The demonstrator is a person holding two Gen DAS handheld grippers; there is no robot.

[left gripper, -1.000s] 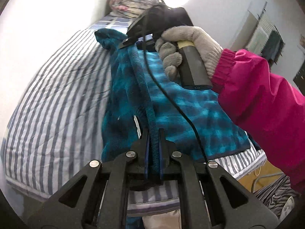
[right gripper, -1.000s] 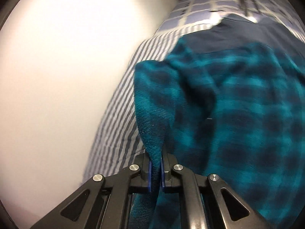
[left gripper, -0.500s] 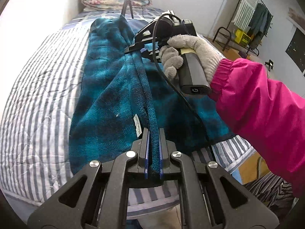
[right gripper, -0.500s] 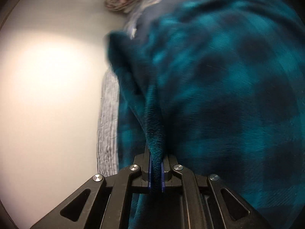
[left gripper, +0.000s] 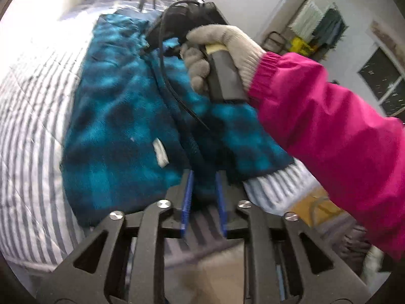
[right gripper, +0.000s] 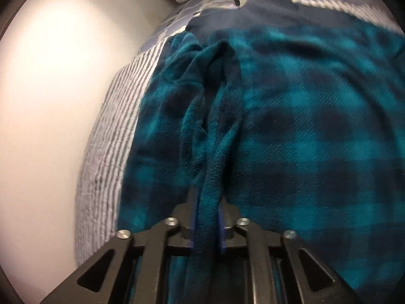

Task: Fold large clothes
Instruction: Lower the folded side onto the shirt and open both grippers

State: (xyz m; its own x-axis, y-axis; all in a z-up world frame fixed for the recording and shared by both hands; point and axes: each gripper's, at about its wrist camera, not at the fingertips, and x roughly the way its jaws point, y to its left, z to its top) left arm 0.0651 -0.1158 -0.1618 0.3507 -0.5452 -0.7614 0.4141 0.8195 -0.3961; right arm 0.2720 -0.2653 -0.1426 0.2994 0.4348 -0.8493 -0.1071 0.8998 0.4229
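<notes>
Now the teal plaid fleece (left gripper: 119, 116) lies lengthwise on the striped bed (left gripper: 33, 116), one side folded in so that a ridge runs down its middle. The left gripper (left gripper: 202, 197) sits at the near hem. Its jaws have just been opening, and the blue pads (left gripper: 186, 200) stand apart with a gap between them. The hem's edge reaches into the mouth of the gap at the tips, but the pads do not press on it; lower down, striped sheet shows through. A white label (left gripper: 160, 152) lies on the fleece just left of the ridge.

Further up the bed, a gloved hand (left gripper: 222, 58) with a pink sleeve (left gripper: 329, 131) holds the right gripper (left gripper: 154, 43) at the far end of the same ridge. In the right wrist view, the right gripper (right gripper: 206, 223) also has its jaws just parted. A rolled fold of the fleece (right gripper: 303, 126) runs straight down between the pads (right gripper: 220, 230) and fills most of the gap; it touches them loosely rather than being squeezed. The bed (right gripper: 111, 131) shows to the left, against a pale wall (right gripper: 50, 101).
</notes>
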